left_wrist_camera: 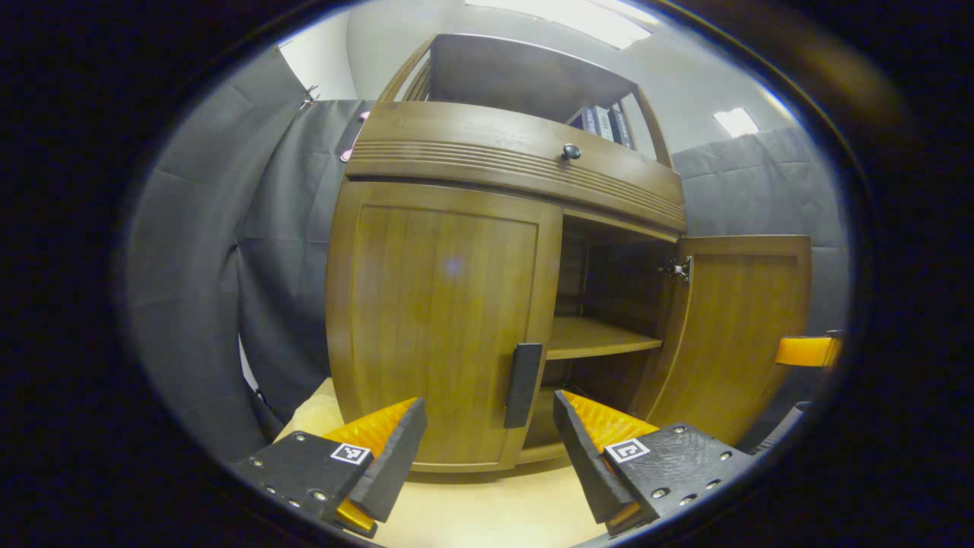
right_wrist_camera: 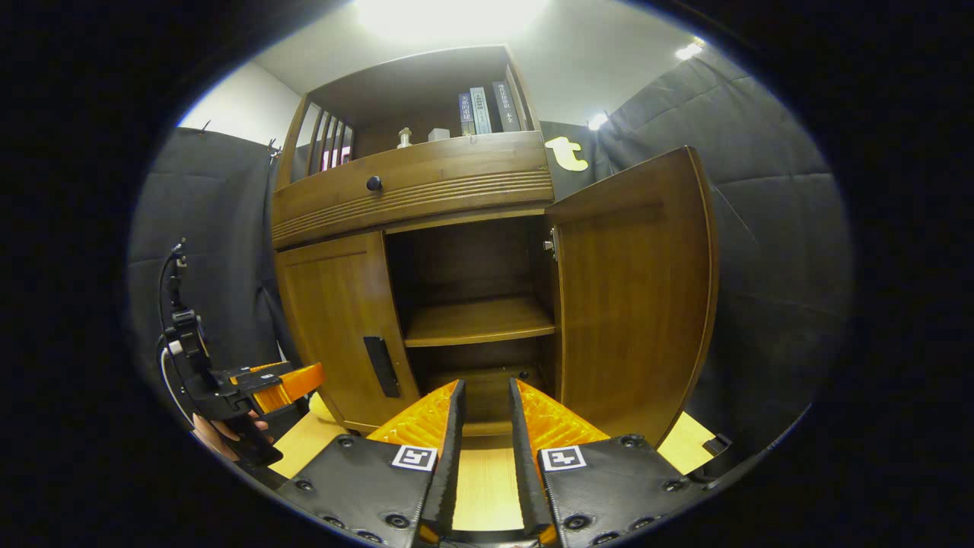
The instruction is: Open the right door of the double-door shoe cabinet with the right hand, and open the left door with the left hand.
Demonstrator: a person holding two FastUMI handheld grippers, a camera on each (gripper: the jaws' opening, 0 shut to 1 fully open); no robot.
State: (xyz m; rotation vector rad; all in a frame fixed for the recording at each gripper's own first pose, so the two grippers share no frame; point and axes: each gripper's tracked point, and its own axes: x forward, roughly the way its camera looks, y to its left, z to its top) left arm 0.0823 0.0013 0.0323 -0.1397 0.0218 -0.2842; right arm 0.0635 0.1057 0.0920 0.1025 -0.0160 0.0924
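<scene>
Shoe cabinet point(left_wrist_camera: 456, 160): brown wood, standing on a pale wooden floor point(left_wrist_camera: 487, 510) against the booth's dark cloth wall; it takes up the middle of both views.
Right door point(right_wrist_camera: 635, 289): swung wide open on its hinge, its inner face turned toward the right gripper view; in the left gripper view it stands open at the right point(left_wrist_camera: 742, 327).
Left door point(left_wrist_camera: 441, 320): closed flat against the cabinet front, with a dark upright handle point(left_wrist_camera: 523, 384) at its inner edge.
Inside: an empty wooden shelf point(right_wrist_camera: 475, 321) crosses the open right half.
Drawer band: ridged strip above the doors with a round dark knob point(left_wrist_camera: 571, 151).
Top shelf: a few books point(right_wrist_camera: 487, 110) stand upright, with two small pale items beside them.
Left gripper point(left_wrist_camera: 491, 438): jaws spread wide apart, holding nothing, just in front of the left door's handle without touching it; in the right gripper view it sits low at the left point(right_wrist_camera: 289, 384), held by a hand point(right_wrist_camera: 221, 434).
Right gripper point(right_wrist_camera: 485, 422): jaws nearly together with a narrow gap, empty, aimed at the open compartment's lower part and clear of the right door.
</scene>
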